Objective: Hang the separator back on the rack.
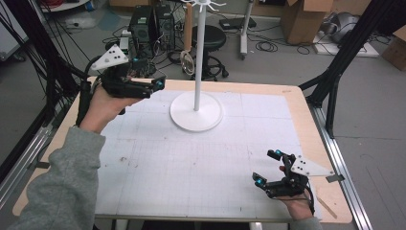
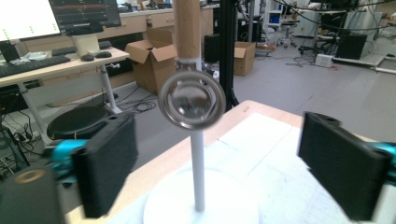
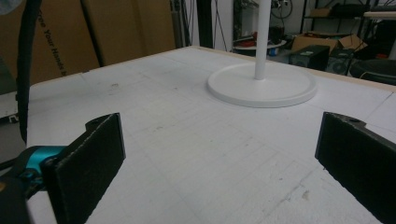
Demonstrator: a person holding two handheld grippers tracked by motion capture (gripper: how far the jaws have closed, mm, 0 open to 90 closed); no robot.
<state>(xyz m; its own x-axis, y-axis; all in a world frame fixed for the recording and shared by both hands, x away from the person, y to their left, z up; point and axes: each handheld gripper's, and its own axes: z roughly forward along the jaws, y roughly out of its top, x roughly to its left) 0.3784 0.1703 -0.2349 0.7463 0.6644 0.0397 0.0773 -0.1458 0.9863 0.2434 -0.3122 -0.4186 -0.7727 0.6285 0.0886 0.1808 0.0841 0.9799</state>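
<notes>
While our left gripper's fingers gape empty, the light, stiff ladle hangs; we'd grip its wooden handle.

White stand, wooden-handled silver strainer, white gridded mat, black jaws.

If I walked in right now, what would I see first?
Probably the tall white stand at the far middle of the table, with a wooden-handled magnifying glass hanging from its top. Next, the left gripper held up in the air beside the stand, jaws wide apart with nothing between them. The right gripper sits low at the near right corner, open too.
</notes>
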